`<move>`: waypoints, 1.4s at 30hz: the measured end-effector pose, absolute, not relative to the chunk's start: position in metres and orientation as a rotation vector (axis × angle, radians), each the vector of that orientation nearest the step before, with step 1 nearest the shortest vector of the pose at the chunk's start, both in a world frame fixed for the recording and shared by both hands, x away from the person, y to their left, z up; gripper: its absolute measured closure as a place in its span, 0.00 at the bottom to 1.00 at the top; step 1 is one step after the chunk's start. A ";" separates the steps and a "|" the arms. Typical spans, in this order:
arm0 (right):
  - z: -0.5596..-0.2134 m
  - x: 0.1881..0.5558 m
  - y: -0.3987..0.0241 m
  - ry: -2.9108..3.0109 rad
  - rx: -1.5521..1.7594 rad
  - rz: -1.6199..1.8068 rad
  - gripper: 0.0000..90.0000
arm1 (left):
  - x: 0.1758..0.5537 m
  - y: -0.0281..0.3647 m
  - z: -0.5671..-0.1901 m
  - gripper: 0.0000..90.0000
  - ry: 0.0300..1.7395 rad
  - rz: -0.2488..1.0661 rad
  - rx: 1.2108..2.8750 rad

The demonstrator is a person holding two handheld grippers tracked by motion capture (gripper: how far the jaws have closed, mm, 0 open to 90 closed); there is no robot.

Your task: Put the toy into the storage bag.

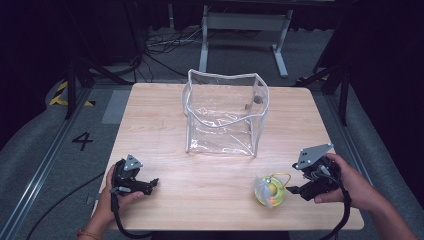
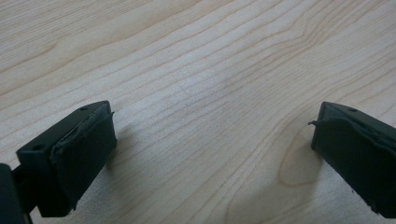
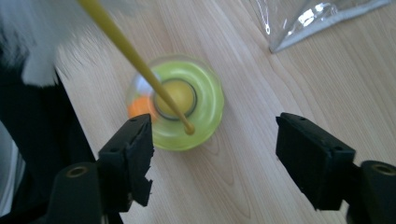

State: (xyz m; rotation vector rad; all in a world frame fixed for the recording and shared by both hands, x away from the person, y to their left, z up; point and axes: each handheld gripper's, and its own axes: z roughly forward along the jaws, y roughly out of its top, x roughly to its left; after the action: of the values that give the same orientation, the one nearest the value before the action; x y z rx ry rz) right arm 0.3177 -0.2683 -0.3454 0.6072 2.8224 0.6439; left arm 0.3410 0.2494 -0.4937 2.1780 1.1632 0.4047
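A clear plastic bag [image 1: 223,112] with a white-trimmed open top stands upright in the middle of the wooden table [image 1: 150,125]. A small yellow-green round container [image 1: 270,191] with a thin yellow loop handle lies near the front right. My right gripper [image 1: 295,189] sits just right of it, open; in the right gripper view the container [image 3: 180,108] lies just beyond the jaws, its yellow handle [image 3: 126,49] arching over it, and the bag's corner [image 3: 299,28] shows at top right. My left gripper [image 1: 152,183] rests at the front left, open over bare wood [image 2: 205,93].
Beyond the table's far edge stands a grey metal frame [image 1: 245,30] with cables on the carpet. A floor marking "4" [image 1: 82,141] lies to the left. Bare tabletop stretches between the two grippers and on both sides of the bag.
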 end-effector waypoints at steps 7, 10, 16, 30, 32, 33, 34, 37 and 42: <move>-0.327 0.324 -0.255 2.854 0.532 0.610 0.58 | 0.341 0.249 -0.494 0.00 1.163 0.405 2.178; -0.317 0.325 -0.250 2.869 0.507 0.590 0.71 | 0.341 0.249 -0.494 0.00 1.162 0.405 2.179; -0.307 0.324 -0.237 2.937 0.404 0.523 0.98 | 0.341 0.249 -0.494 0.00 1.162 0.405 2.178; -0.292 0.333 -0.236 2.939 0.407 0.433 0.98 | 0.341 0.249 -0.494 0.00 1.161 0.404 2.177; -0.290 0.335 -0.238 2.937 0.412 0.426 0.98 | 0.341 0.250 -0.494 0.00 1.161 0.405 2.177; -0.288 0.337 -0.240 2.930 0.419 0.432 0.98 | 0.341 0.249 -0.494 0.00 1.161 0.403 2.177; -0.286 0.339 -0.242 2.927 0.433 0.430 0.98 | 0.341 0.250 -0.494 0.00 1.161 0.404 2.177; -0.277 0.344 -0.249 2.904 0.447 0.442 0.98 | 0.341 0.249 -0.494 0.00 1.162 0.404 2.178; -0.256 0.355 -0.261 2.849 0.525 0.450 0.98 | 0.341 0.249 -0.494 0.00 1.162 0.405 2.179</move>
State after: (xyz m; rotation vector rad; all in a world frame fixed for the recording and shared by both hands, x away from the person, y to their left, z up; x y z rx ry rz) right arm 0.3549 -0.2610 -0.2565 0.5250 2.8489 0.4498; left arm 0.3411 0.2495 -0.4937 2.1790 1.1621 0.4048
